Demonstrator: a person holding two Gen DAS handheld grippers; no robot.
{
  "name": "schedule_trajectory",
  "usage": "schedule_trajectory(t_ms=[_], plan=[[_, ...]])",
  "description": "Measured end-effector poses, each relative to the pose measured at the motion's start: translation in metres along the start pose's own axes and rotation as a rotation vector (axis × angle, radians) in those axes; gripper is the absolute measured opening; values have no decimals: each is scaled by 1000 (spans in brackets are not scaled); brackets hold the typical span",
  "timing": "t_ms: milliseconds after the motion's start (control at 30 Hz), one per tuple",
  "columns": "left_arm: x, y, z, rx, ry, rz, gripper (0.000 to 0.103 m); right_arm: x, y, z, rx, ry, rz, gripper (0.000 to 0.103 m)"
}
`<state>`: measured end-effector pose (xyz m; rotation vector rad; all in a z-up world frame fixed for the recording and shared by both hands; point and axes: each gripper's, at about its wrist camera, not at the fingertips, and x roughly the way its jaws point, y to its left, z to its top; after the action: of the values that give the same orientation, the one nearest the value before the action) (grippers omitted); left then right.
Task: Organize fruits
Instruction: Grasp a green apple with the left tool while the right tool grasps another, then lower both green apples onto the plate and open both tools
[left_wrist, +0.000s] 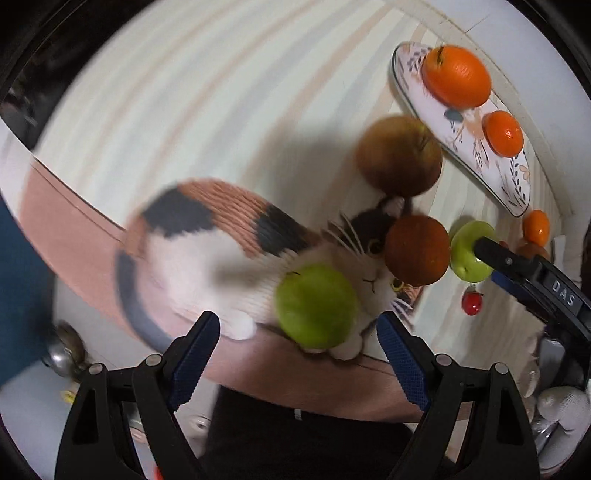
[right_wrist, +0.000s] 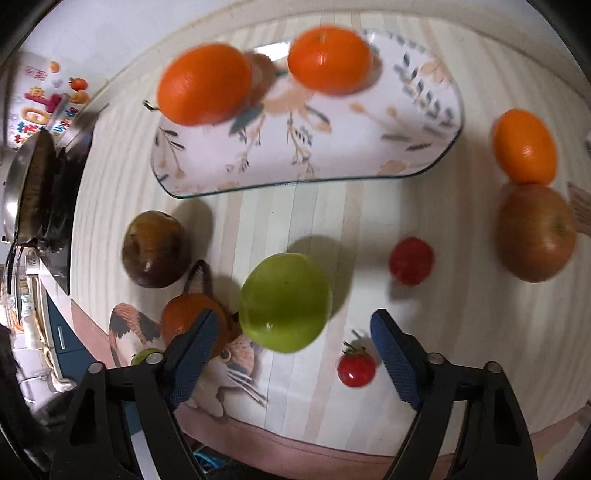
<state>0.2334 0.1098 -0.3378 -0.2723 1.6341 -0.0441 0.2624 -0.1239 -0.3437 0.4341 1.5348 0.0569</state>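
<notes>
The floral plate (right_wrist: 306, 147) lies well beyond the right gripper (right_wrist: 291, 358), whose wide, empty jaws frame a green apple (right_wrist: 284, 302). The left gripper (left_wrist: 299, 354), likewise agape and empty, hangs above another green fruit (left_wrist: 314, 306), blurred.

Two oranges (right_wrist: 205, 84) (right_wrist: 328, 59) sit on the far oblong floral plate (right_wrist: 369, 147). A third orange (right_wrist: 524, 147) lies off the plate's right end, touching a reddish-brown apple (right_wrist: 535, 232) just nearer. A dark brownish apple (right_wrist: 155, 248) lies near the plate's left end, and a russet fruit (right_wrist: 192, 321) lies nearer still on the cat picture. A green apple (right_wrist: 284, 301) sits mid-cloth, with two small red tomatoes (right_wrist: 410, 260) (right_wrist: 356, 367) to its right. Another green apple (left_wrist: 316, 306) lies at the cloth's near left edge.
</notes>
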Motion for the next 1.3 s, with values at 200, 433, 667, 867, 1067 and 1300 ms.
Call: schedule_trajectory(t_ms=[200, 433, 667, 867, 1067, 1300], plan=[[33, -3, 3, -30, 51, -51, 55, 25, 7, 10, -9, 51, 5, 63], [33, -14, -4, 17, 0, -15, 55, 32, 21, -3, -113, 112, -44, 61], [44, -23, -1, 13, 22, -27, 54, 32, 16, -7, -97, 123, -19, 61], [32, -29, -5, 19, -18, 13, 54, 29, 16, -8, -133, 97, -37, 60], [-11, -34, -7, 22, -99, 1, 53, -4, 2, -3, -111, 48, 19, 59], [-72, -90, 34, 140, -203, -62, 54, -60, -12, 30, -63, -66, 100, 59]])
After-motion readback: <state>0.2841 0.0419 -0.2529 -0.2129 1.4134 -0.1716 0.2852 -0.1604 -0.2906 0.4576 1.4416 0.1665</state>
